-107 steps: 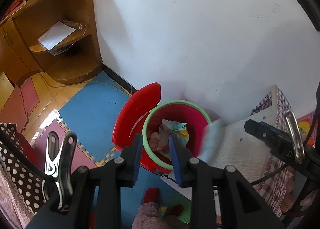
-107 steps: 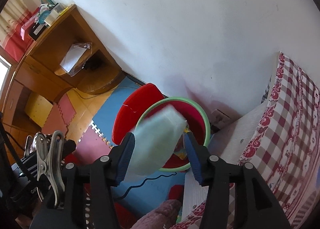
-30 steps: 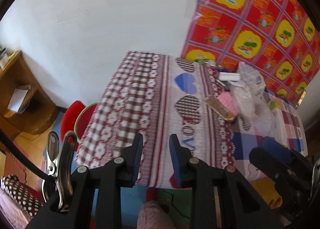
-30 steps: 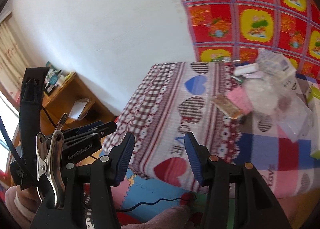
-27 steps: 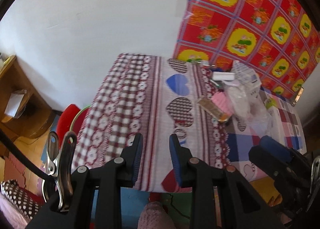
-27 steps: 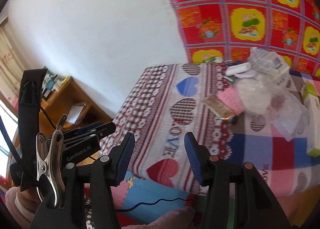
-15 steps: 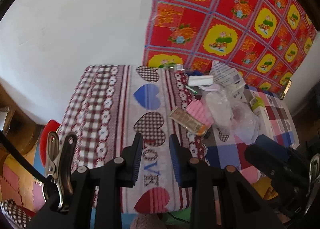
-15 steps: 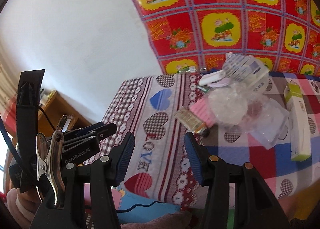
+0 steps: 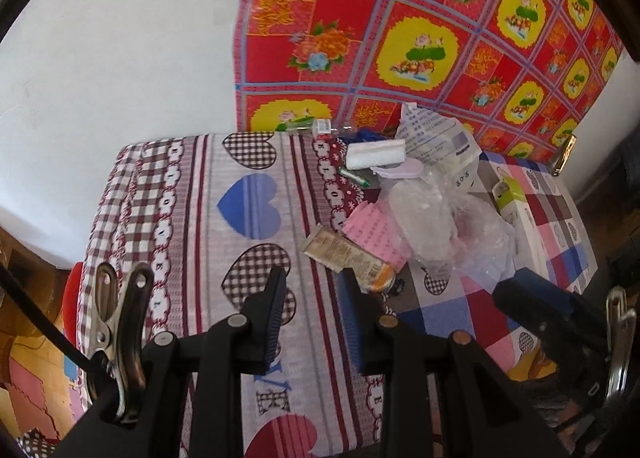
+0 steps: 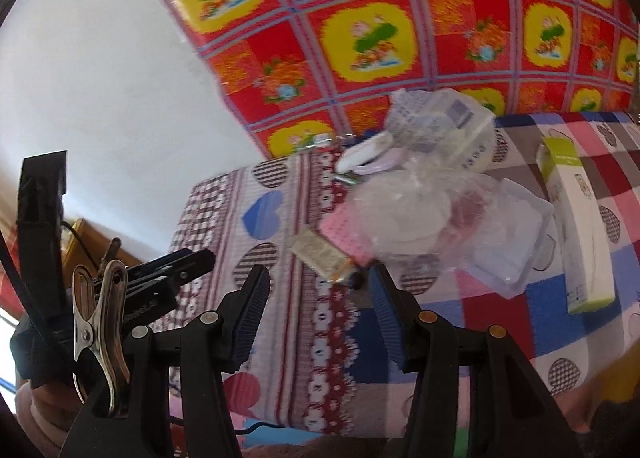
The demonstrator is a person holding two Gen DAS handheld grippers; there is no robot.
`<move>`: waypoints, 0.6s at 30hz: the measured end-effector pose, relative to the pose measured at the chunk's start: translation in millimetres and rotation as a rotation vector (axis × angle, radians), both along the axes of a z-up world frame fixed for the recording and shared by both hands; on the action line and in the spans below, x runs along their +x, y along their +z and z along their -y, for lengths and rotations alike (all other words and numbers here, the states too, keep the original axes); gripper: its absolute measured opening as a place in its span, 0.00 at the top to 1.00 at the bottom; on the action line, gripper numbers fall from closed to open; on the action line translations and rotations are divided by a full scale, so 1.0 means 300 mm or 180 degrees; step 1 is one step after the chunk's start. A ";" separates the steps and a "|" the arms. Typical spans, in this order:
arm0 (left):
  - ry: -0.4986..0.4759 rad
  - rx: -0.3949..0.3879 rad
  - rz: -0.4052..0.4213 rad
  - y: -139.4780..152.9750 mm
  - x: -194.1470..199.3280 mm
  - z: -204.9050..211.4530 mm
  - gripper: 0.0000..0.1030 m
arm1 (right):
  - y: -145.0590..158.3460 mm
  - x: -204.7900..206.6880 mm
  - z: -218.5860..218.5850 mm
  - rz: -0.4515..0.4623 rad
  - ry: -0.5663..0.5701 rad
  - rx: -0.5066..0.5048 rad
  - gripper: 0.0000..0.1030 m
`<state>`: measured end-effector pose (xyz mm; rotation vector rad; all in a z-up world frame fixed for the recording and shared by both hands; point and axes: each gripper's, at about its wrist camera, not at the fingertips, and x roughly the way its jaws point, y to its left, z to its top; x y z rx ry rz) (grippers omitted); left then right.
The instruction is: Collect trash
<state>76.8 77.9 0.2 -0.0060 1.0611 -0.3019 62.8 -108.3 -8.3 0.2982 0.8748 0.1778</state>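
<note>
Trash lies in a heap on a table covered with a heart-patterned cloth [image 9: 248, 194]. Nearest is a flat tan snack wrapper [image 9: 344, 254] [image 10: 320, 254], with a pink ribbed sheet [image 9: 374, 232] behind it. Crumpled clear plastic bags [image 9: 436, 218] [image 10: 420, 214] pile up to its right. A printed white bag [image 9: 436, 138] and a white roll [image 9: 374, 154] lie at the back. My left gripper [image 9: 314, 278] hovers open and empty over the table's front, just left of the wrapper. My right gripper [image 10: 320, 282] is open and empty, with the wrapper's end between its fingertips in view.
A green-and-white carton [image 10: 576, 226] [image 9: 516, 202] lies right of the heap. A clear plastic box [image 10: 516, 234] sits beside it. A red and yellow patterned cloth [image 9: 420, 38] hangs on the wall behind. The red bin [image 9: 70, 310] peeks out below the table's left edge.
Both grippers swung away from the red bin and moved right along the table toward the trash heap, which is now larger and closer in both views. Both stay empty.
</note>
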 end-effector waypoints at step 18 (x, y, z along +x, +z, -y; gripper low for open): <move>-0.0104 -0.0127 -0.0132 -0.040 0.194 0.348 0.73 | -0.087 0.151 0.298 -0.0196 -0.0025 0.0063 0.49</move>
